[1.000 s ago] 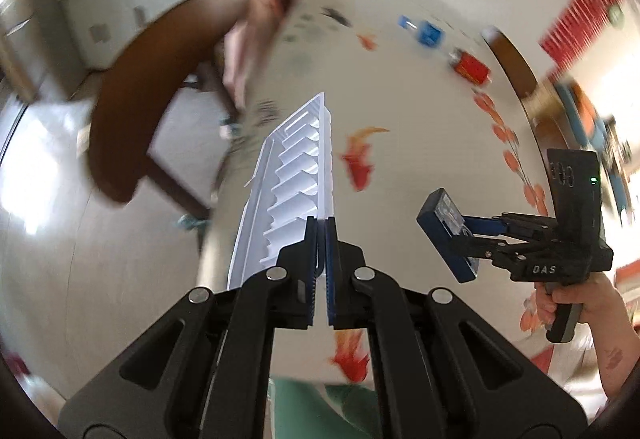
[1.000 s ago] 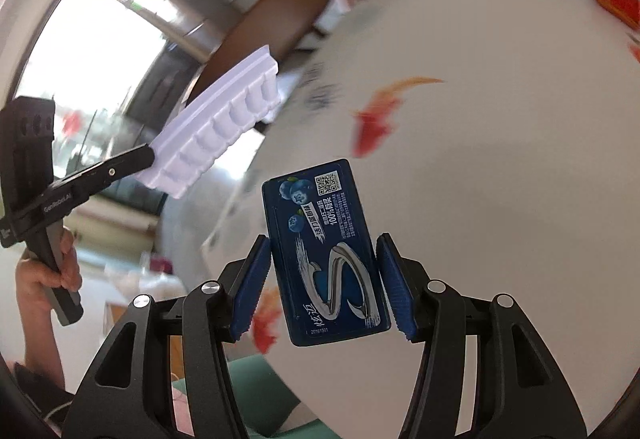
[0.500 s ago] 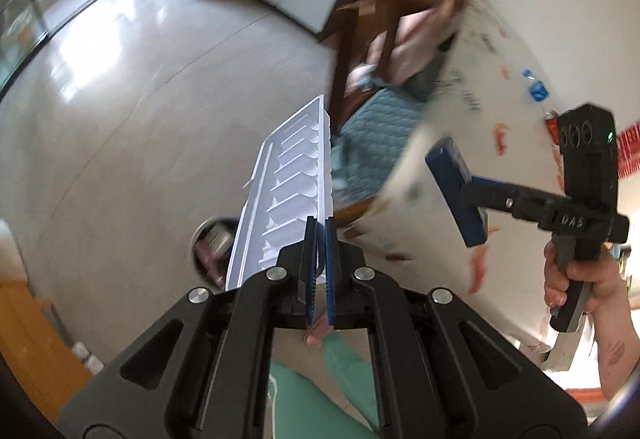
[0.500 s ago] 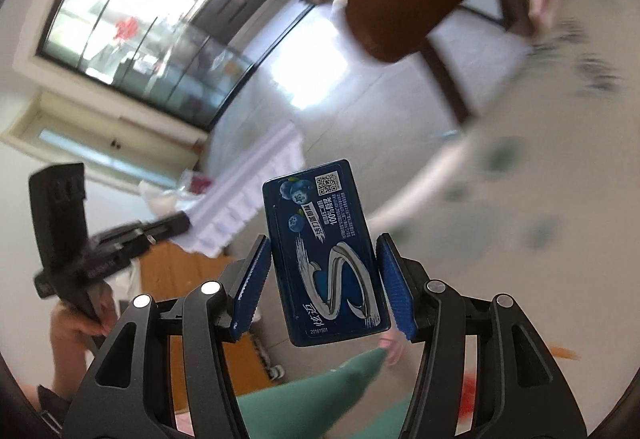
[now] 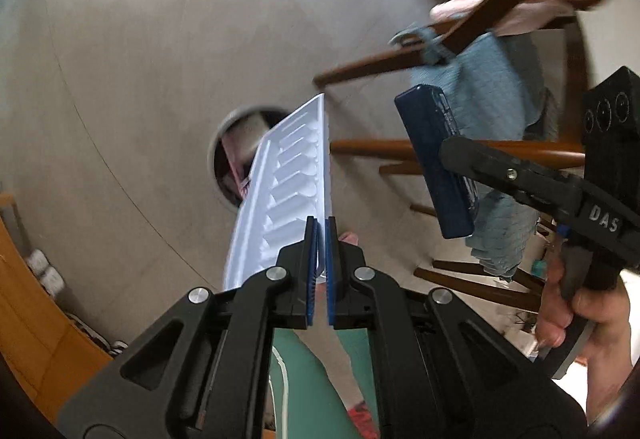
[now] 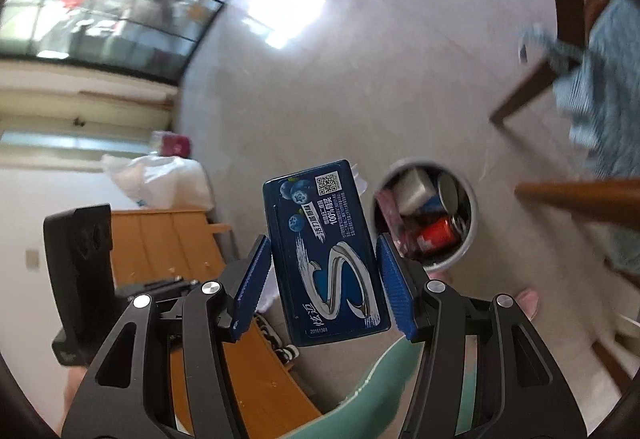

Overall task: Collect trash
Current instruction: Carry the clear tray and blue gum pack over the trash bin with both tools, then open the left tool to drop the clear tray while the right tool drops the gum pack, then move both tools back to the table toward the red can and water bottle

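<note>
My left gripper (image 5: 321, 239) is shut on the edge of a white ribbed plastic tray (image 5: 286, 191), which hangs above the floor and partly covers a round trash bin (image 5: 224, 155). My right gripper (image 6: 324, 271) is shut on a dark blue gum box (image 6: 328, 259); the same gum box (image 5: 436, 163) shows side-on in the left wrist view, to the right of the tray. In the right wrist view the trash bin (image 6: 468, 235) stands on the floor just right of the box, holding cans and wrappers. Both grippers point steeply down at the floor.
A wooden chair (image 5: 452, 39) with a blue cushion (image 5: 492, 79) and a pink cloth stands right of the bin. A wooden bench (image 6: 172, 239) with a white bag (image 6: 160, 179) lies to the left. A person's green-clad legs (image 5: 316, 379) are below the grippers.
Both grippers swung away from the fish-patterned table and down toward the floor, each keeping its item. The trash bin has come into view beneath them, and the chair has shifted to the right.
</note>
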A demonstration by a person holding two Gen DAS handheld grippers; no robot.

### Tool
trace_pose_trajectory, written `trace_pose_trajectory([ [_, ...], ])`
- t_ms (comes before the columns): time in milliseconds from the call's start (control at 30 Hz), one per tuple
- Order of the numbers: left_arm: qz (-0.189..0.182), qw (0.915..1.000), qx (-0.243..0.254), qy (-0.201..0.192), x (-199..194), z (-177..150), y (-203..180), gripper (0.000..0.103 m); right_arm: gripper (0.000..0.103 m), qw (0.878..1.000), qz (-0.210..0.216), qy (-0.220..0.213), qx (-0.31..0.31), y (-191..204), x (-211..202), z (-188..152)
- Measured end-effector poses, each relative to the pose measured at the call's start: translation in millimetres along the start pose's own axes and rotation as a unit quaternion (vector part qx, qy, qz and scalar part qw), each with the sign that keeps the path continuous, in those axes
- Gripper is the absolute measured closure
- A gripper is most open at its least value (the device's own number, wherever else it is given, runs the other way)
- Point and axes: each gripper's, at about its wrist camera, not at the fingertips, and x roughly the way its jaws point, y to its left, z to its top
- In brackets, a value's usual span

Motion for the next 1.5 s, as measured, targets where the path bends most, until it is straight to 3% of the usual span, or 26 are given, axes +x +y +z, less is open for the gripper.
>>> trace_pose_trajectory([
  [300,-0.038,0.9956,-0.079,0.035,154.7,15.5,74.8,0.101,0.048,0.995,-0.057,0.041,0.068,-99.2,148.4,16.5],
  [467,-0.052,0.9936,-0.098,0.020,195.4,21.1,87.8,0.101,0.048,0.993,-0.083,0.029,0.079,-132.5,198.4,29.9],
  [533,-0.034,0.9962,-0.080,0.003,198.3,23.5,82.4,0.101,0.047,0.993,-0.082,0.021,0.083,-140.1,210.5,32.7],
  [567,-0.029,0.9966,-0.077,-0.003,199.6,22.9,82.1,0.097,0.046,0.993,-0.082,0.021,0.085,-143.7,217.5,33.2],
  [600,-0.023,0.9967,-0.077,-0.007,203.9,22.0,83.7,0.079,0.046,0.992,-0.087,0.021,0.086,-147.7,224.8,33.5],
  [633,-0.017,0.9965,-0.082,-0.006,211.9,21.6,85.1,0.052,0.046,0.992,-0.090,0.021,0.087,-150.8,229.8,33.5],
  [667,-0.016,0.9961,-0.086,-0.007,215.0,20.1,87.1,0.046,0.041,0.992,-0.091,0.024,0.088,-155.0,235.8,33.9],
  [733,-0.016,0.9954,-0.094,0.007,225.9,17.6,90.1,0.045,0.033,0.990,-0.101,0.033,0.098,-162.6,244.1,33.4],
  [800,-0.011,0.9950,-0.097,0.019,227.2,12.1,89.8,0.044,0.032,0.987,-0.096,0.049,0.117,-172.0,249.5,32.7],
  [867,-0.013,0.9951,-0.096,0.022,219.9,3.4,88.2,0.044,0.028,0.986,-0.094,0.051,0.129,-174.4,242.1,31.3],
  [1000,-0.005,0.9955,-0.091,0.025,192.8,-5.0,85.1,0.031,0.016,0.989,-0.085,0.044,0.116,-160.3,214.0,31.9],
  [1100,-0.005,0.9959,-0.089,0.014,156.6,-7.9,82.7,0.025,0.015,0.992,-0.078,0.052,0.088,-133.3,189.8,31.0],
  [1167,0.009,0.9971,-0.076,0.008,128.9,-9.6,78.8,0.021,0.013,0.996,-0.064,0.047,0.044,-100.1,162.8,27.6],
  [1233,0.026,0.9974,-0.068,-0.001,99.1,-13.2,77.1,0.010,0.013,0.998,-0.055,0.040,-0.009,-63.6,136.3,22.7],
  [1500,0.038,0.9960,-0.071,-0.038,-32.8,-41.9,67.6,0.007,0.012,0.991,0.024,-0.050,-0.118,63.3,-10.7,3.8],
])
